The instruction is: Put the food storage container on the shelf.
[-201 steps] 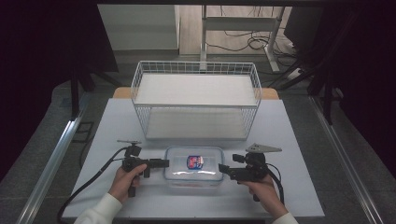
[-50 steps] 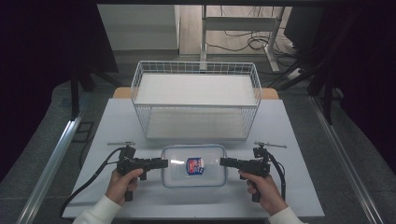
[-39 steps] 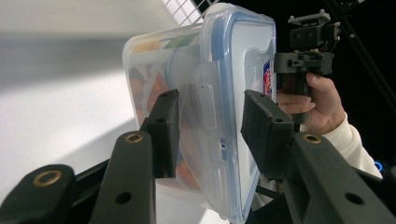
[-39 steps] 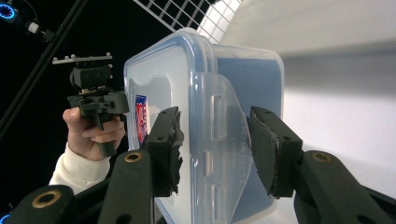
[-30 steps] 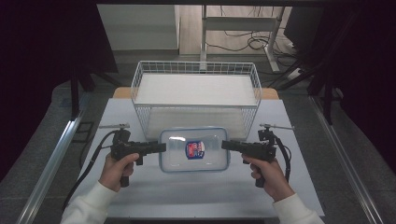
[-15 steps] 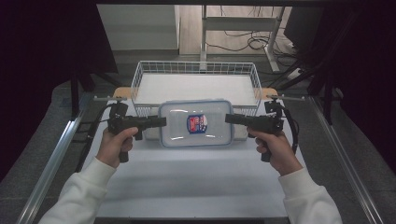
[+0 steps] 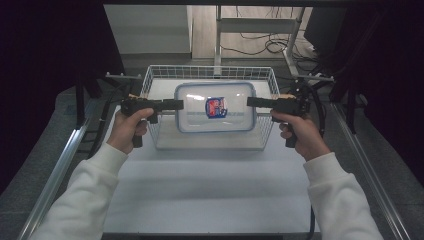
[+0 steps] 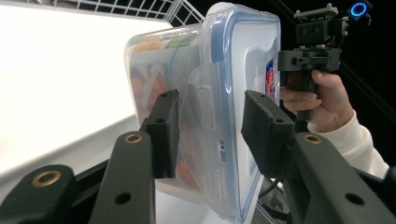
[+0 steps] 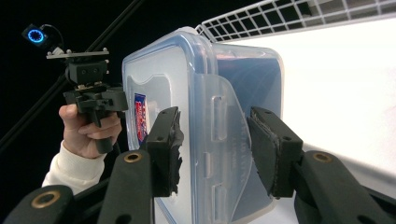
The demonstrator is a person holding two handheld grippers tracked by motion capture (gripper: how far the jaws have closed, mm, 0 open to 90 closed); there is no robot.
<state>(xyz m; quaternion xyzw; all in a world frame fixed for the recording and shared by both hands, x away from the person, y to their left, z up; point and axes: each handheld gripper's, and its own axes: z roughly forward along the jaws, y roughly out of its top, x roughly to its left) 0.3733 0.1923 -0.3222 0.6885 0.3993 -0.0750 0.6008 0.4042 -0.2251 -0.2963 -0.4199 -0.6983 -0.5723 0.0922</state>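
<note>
A clear lidded food container (image 7: 215, 107) hangs level above a white wire basket (image 7: 260, 75). The left gripper (image 7: 176, 104) pinches its left end. The right gripper (image 7: 254, 102) pinches its right end.

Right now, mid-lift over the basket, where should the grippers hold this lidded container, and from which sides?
Grip the container by its two short ends, across the lid's latch flaps, left gripper coming from the left end, right gripper from the right. It is wide, flat and level; the flaps give flat faces, so clamping lid and base together at opposite ends should keep it balanced above the wire basket.
</note>
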